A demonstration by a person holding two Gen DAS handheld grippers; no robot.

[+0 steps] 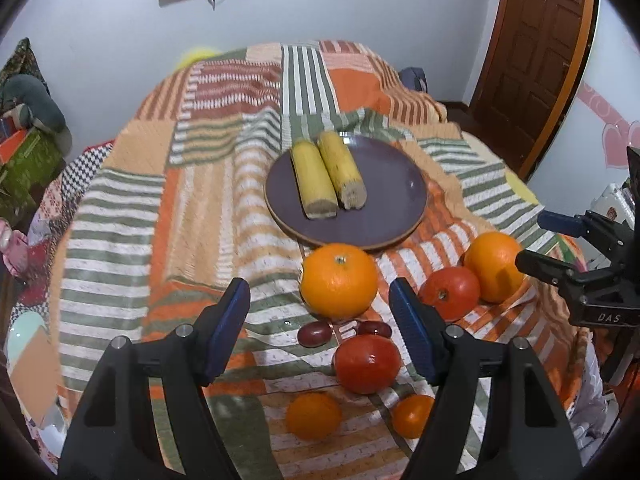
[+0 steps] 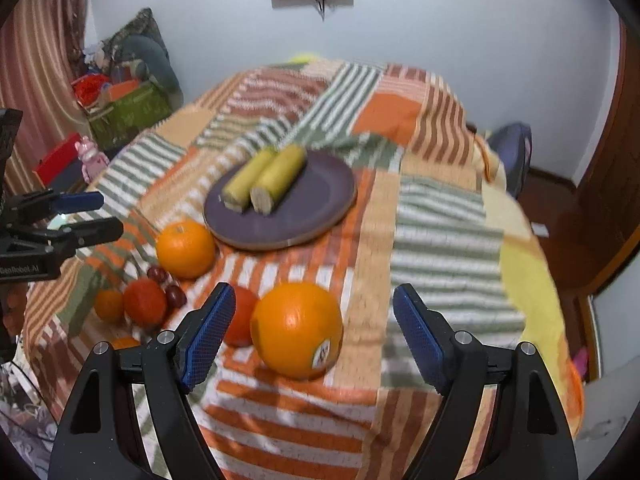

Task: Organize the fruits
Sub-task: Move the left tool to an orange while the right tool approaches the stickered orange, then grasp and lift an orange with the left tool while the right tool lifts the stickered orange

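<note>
Both my claws wide, holding nothing: left claw (image 1: 320,300) over the tomato (image 1: 367,364), right claw (image 2: 314,304) around the orange (image 2: 297,330). Plate (image 1: 384,216) carries two bananas (image 1: 313,180).

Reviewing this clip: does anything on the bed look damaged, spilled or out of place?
Mostly tidy. Both bananas on the purple plate are cut pieces with exposed ends, not whole. The large orange still carries a sticker. Nothing is spilled.
</note>
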